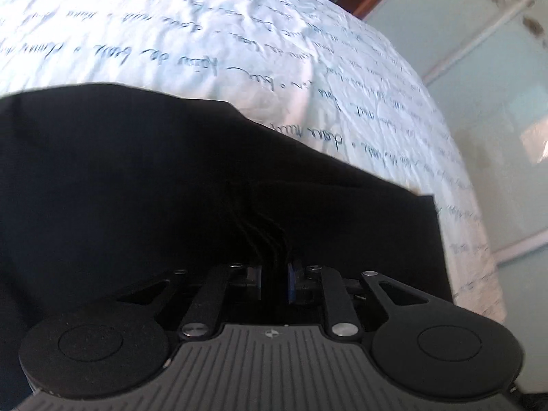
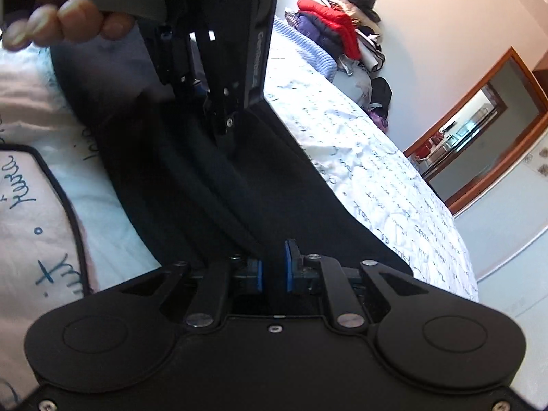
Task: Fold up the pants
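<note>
The black pants (image 1: 144,171) are lying on the printed bedsheet (image 1: 239,34), gathered in stacked layers, with both grippers gripping them from the near edge.

Risk — the main hazard is layers slipping out unevenly. Several fabric edges are bunching between the pads of the left gripper (image 1: 274,270), and if one ply is sitting shallow it is likely to drop free during the lift, skewing the fold. A second risk is the two tools pulling apart: the fabric ridge between them is looking taut in the right wrist view, so uneven travel could drag the pants across the bedsheet and rumple both.

Left gripper: jaws narrowed almost fully, pinching a thick stack of pant layers.

Right gripper (image 2: 272,270): jaws narrow, dark cloth filling the gap between the blue pads (image 2: 288,267) — it appears to be clamping a fold of the pants.

Beyond the pants, the person's hand (image 2: 68,20) is squeezing the left tool's trigger.
</note>
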The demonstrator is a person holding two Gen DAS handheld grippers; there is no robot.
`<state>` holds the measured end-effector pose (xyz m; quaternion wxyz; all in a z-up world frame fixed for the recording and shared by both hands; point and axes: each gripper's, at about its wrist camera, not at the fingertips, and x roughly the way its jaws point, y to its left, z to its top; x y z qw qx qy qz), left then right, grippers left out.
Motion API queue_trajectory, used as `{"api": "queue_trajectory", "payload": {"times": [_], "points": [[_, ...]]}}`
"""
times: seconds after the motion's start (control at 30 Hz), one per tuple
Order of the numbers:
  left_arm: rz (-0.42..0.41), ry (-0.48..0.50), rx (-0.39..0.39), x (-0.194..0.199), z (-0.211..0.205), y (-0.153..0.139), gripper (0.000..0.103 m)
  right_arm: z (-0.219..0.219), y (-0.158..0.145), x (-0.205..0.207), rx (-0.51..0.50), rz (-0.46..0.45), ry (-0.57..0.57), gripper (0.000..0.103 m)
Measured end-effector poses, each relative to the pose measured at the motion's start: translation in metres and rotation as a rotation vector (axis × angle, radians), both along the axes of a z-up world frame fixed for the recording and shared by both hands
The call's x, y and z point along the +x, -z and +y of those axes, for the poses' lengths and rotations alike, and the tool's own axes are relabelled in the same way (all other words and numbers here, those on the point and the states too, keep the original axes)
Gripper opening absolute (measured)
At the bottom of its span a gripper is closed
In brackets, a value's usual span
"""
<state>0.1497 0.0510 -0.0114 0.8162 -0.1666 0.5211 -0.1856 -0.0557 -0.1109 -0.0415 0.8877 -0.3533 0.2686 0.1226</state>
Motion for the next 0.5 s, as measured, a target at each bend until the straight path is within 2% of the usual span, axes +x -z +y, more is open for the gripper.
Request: {"api": "queue_trajectory", "payload": {"times": [0.07, 0.13, 0.17, 0.2, 0.23, 0.3, 0.33, 0.37, 0.4, 0.5], "points": [[-0.051, -0.012, 0.011, -0.004, 0.008, -0.013, 0.015, 0.003, -0.005, -0.003, 0.020, -0.007, -0.009, 0.010], [-0.087, -0.024, 0.015, -0.005, 0.017, -0.024, 0.016, 0.008, -0.010, -0.005, 0.025, -0.027, -0.016, 0.010], [-0.081, -0.032, 0.014, -0.003, 0.022, -0.024, 0.017, 0.008, -0.008, -0.002, 0.027, -0.032, -0.022, 0.010], [-0.049, -0.042, 0.007, 0.000, 0.026, -0.019, 0.021, 0.011, -0.007, -0.003, 0.022, -0.032, -0.027, 0.012], [0.004, -0.044, -0.013, 0.006, 0.030, -0.010, 0.021, 0.013, 0.000, -0.003, 0.005, -0.024, -0.033, 0.015], [0.043, -0.050, -0.063, 0.009, 0.039, -0.001, 0.021, 0.014, 0.006, 0.001, -0.043, -0.008, -0.031, 0.037], [0.051, -0.060, -0.092, 0.008, 0.044, -0.002, 0.022, 0.014, 0.005, -0.006, -0.055, -0.038, -0.031, 0.043], [0.061, -0.069, -0.116, 0.007, 0.049, -0.003, 0.023, 0.013, 0.001, -0.018, -0.039, -0.060, -0.049, 0.057], [0.060, -0.076, -0.123, 0.006, 0.055, -0.008, 0.028, 0.008, -0.005, -0.028, 0.002, -0.065, -0.078, 0.067], [0.008, -0.110, -0.095, -0.002, 0.070, -0.027, 0.040, -0.018, -0.033, -0.054, 0.205, -0.010, -0.155, 0.067]]}}
